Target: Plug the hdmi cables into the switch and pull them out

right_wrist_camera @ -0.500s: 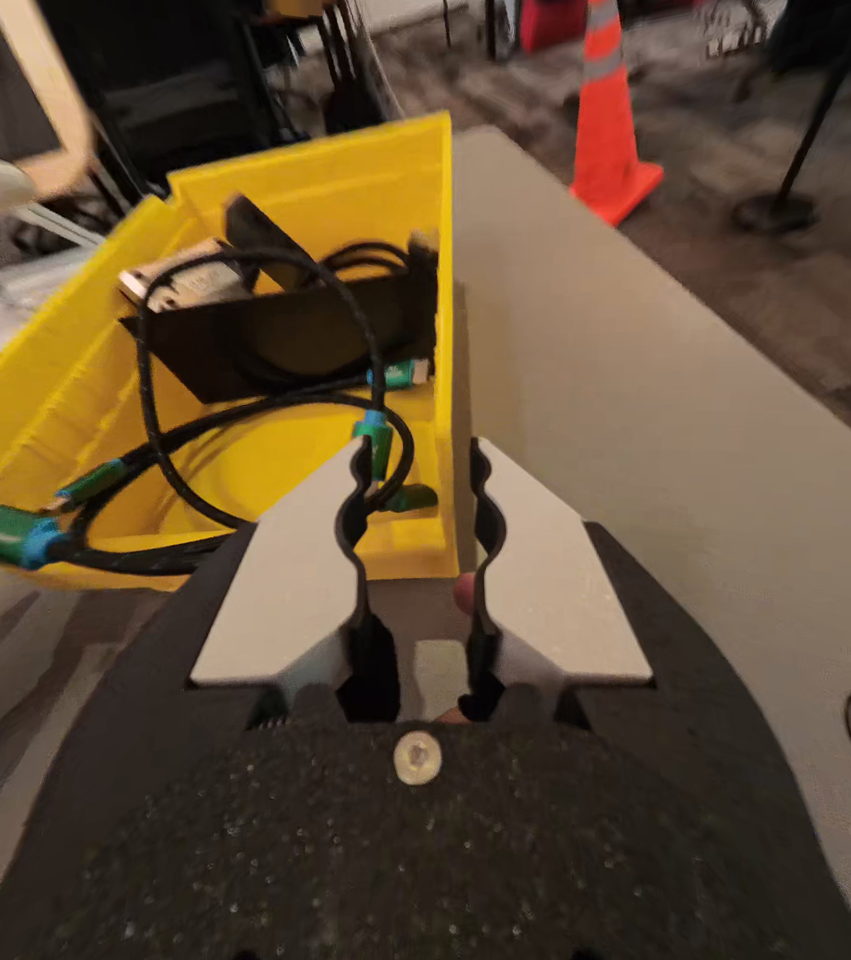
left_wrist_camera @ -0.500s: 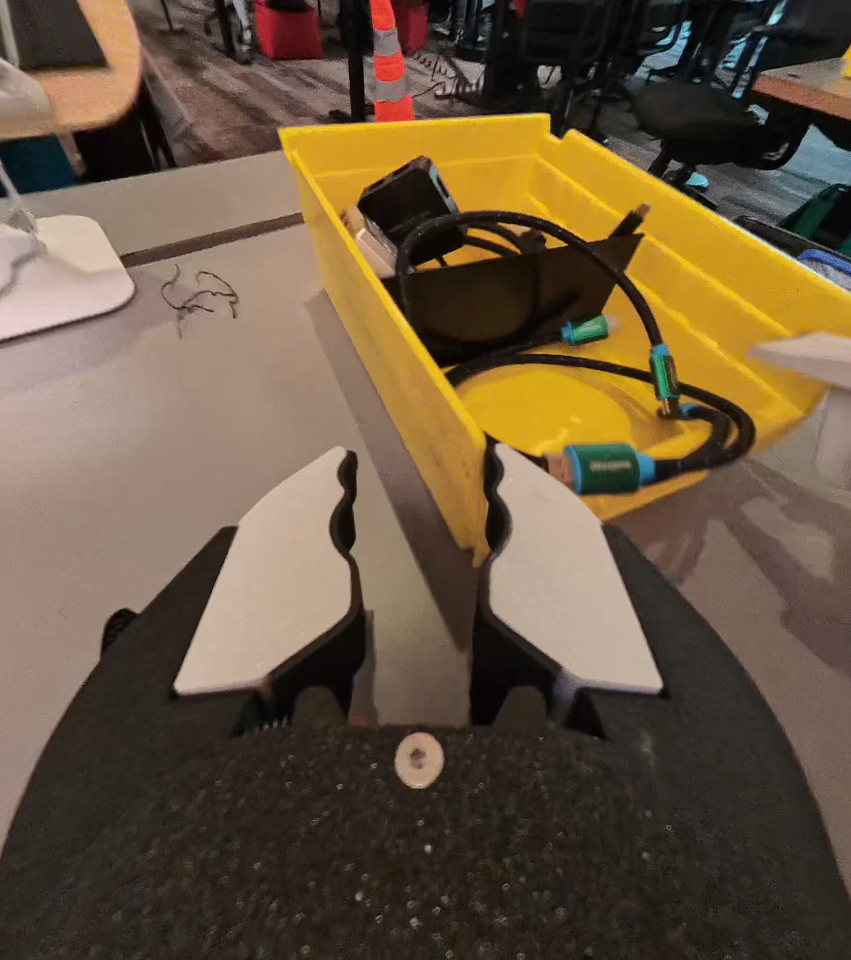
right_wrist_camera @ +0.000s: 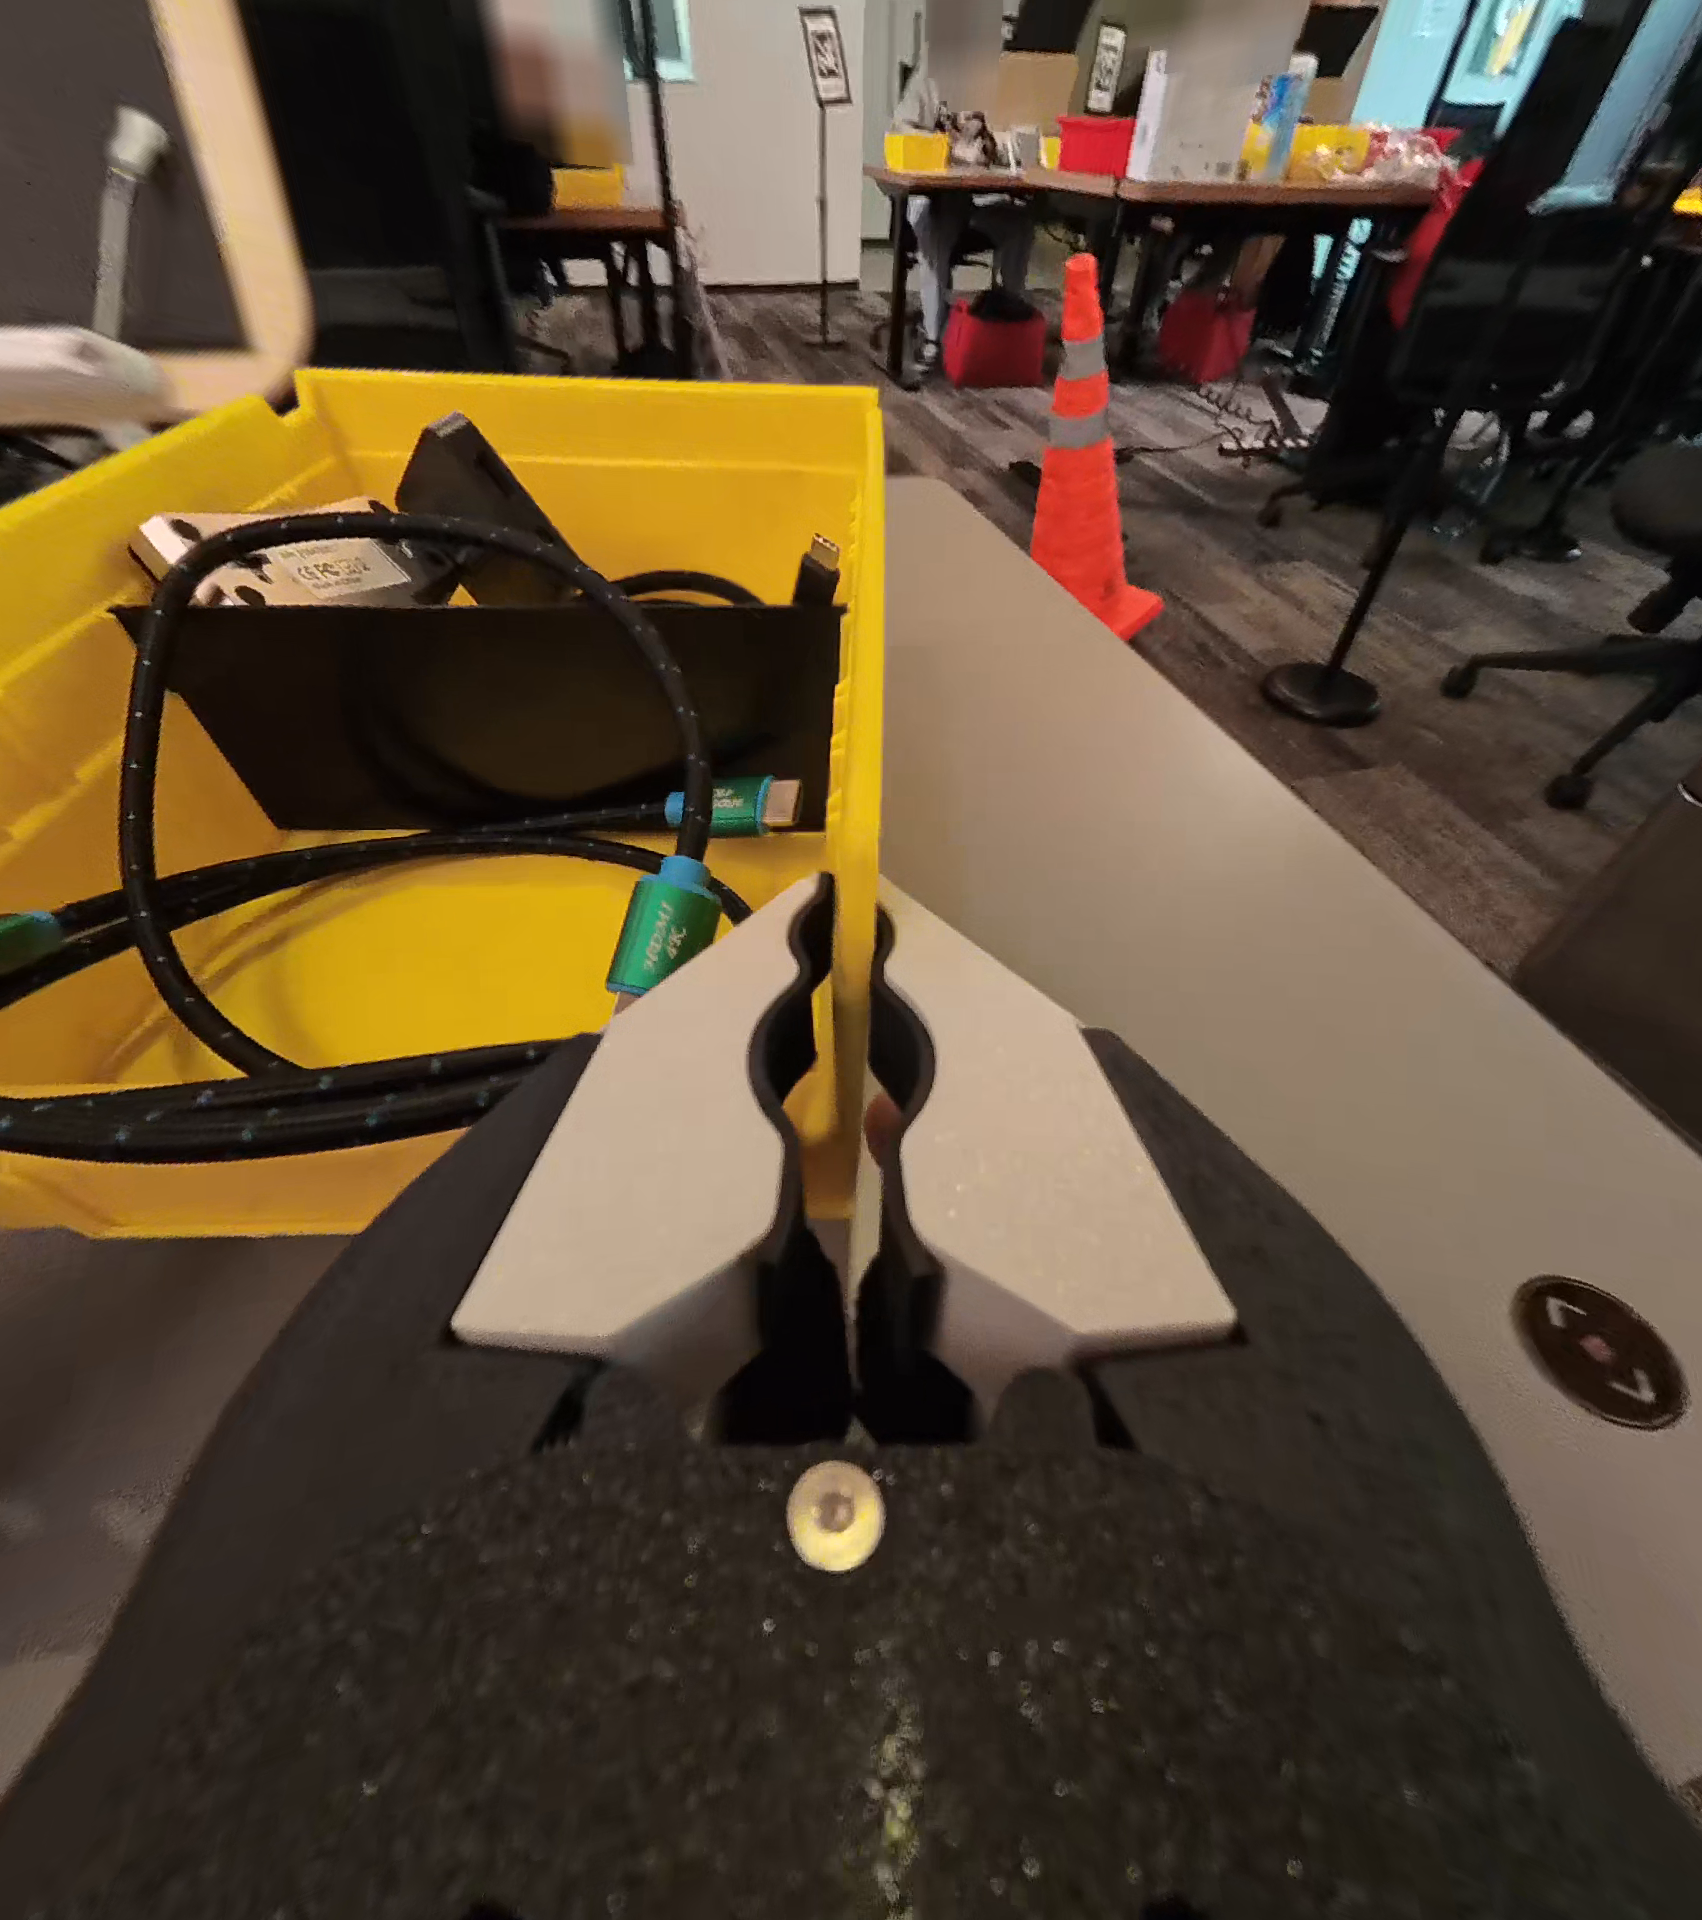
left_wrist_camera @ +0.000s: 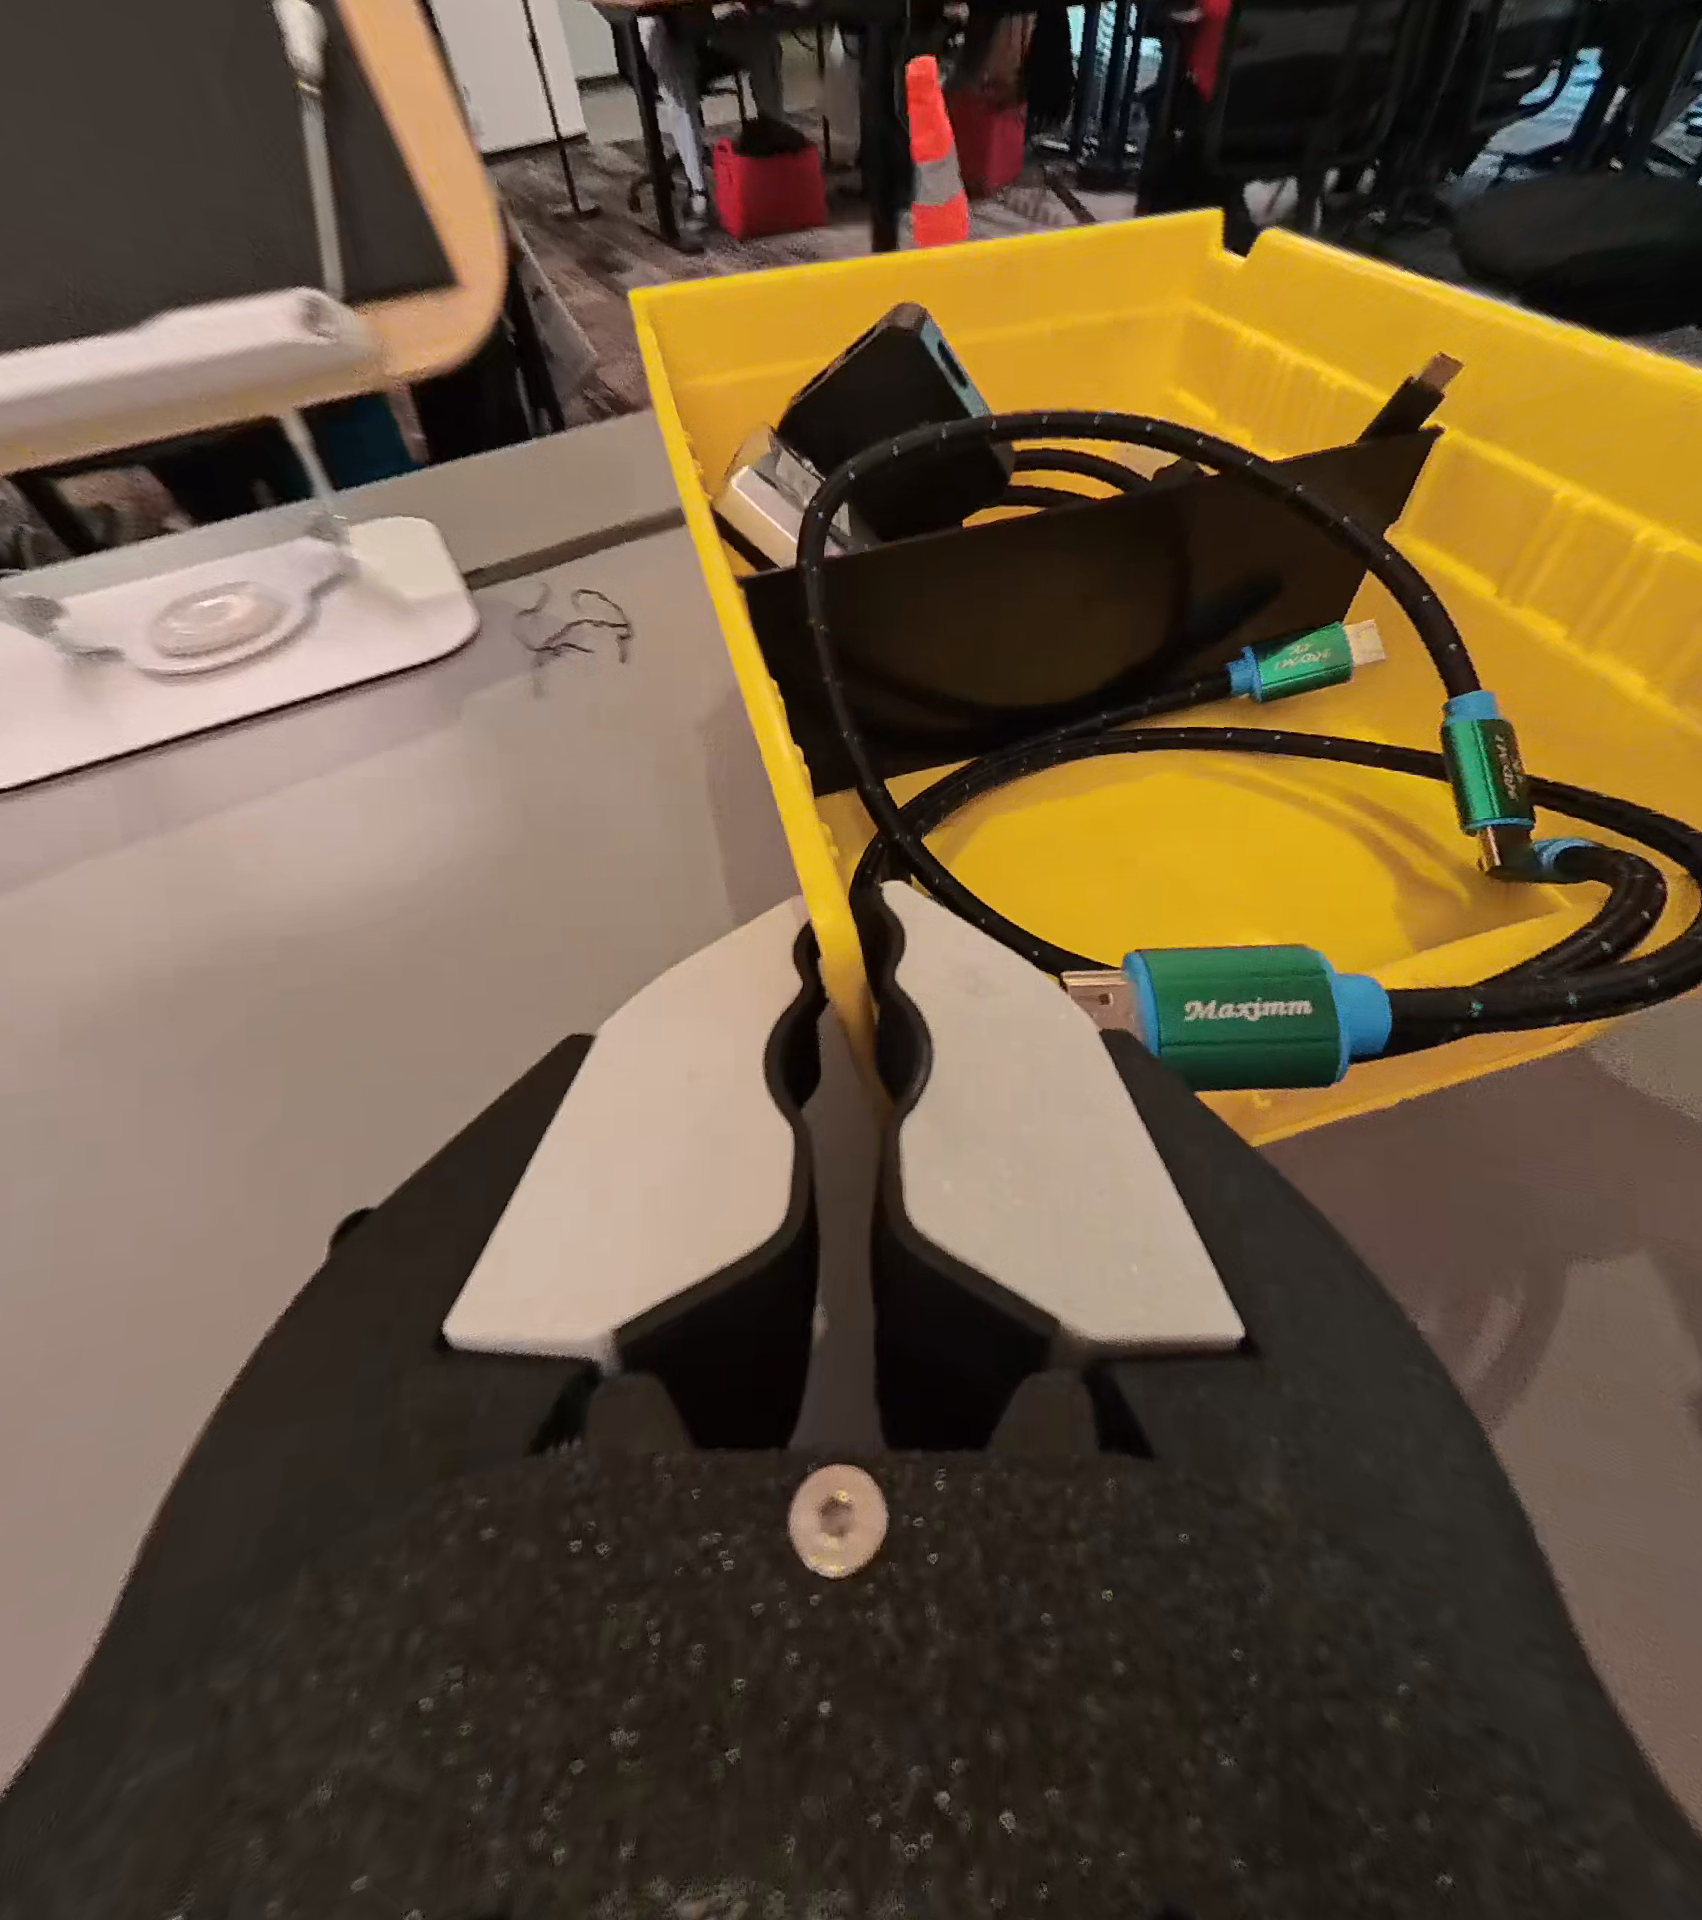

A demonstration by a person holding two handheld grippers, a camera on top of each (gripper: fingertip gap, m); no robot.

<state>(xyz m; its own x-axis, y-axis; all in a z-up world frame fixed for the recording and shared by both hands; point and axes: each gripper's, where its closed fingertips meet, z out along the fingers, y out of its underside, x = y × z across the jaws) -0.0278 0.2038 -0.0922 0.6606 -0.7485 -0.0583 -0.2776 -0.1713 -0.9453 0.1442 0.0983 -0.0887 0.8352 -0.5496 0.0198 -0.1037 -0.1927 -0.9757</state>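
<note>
A yellow bin (left_wrist_camera: 1605,540) stands on the grey table. It holds black braided HDMI cables (left_wrist_camera: 1574,966) with green and blue plugs (left_wrist_camera: 1242,1013). Behind a black divider (left_wrist_camera: 1034,623) lie a black switch box (left_wrist_camera: 888,416) and a silver box (left_wrist_camera: 769,488). My left gripper (left_wrist_camera: 847,914) is shut on the bin's left wall near its front corner. My right gripper (right_wrist_camera: 852,899) is shut on the right wall of the bin (right_wrist_camera: 598,426), next to a green plug (right_wrist_camera: 665,930). The switch box (right_wrist_camera: 473,488) leans at the back.
A white stand (left_wrist_camera: 203,634) and thin wire scraps (left_wrist_camera: 577,623) lie on the table left of the bin. The table's right edge runs close by, with a round black disc (right_wrist_camera: 1600,1351) set in it. An orange cone (right_wrist_camera: 1081,457) and office chairs stand on the floor beyond.
Both grippers were open beside the bin's front corners. They have moved forward and closed on the bin's side walls.
</note>
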